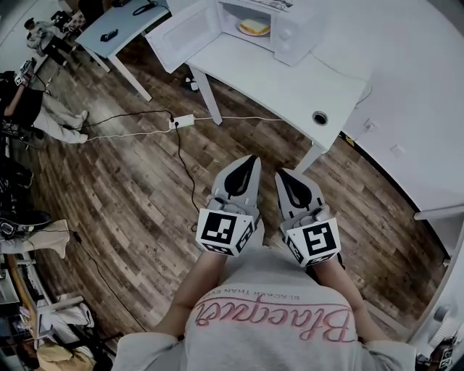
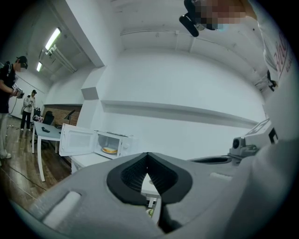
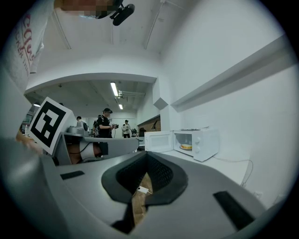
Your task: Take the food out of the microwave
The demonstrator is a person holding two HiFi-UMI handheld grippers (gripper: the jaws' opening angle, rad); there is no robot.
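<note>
Approach step, seemingly: left tool (image 1: 250, 163) and right tool (image 1: 283, 176), both clenched empty, sit well apart from the open microwave (image 1: 291, 35). Next, reach its food (image 1: 254, 27) (opening jaws first).

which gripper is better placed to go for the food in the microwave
Left, narrowly. Left gripper points almost straight at the food in the open microwave; right gripper lines up nearer the control panel. Both are shut, empty and far off.
</note>
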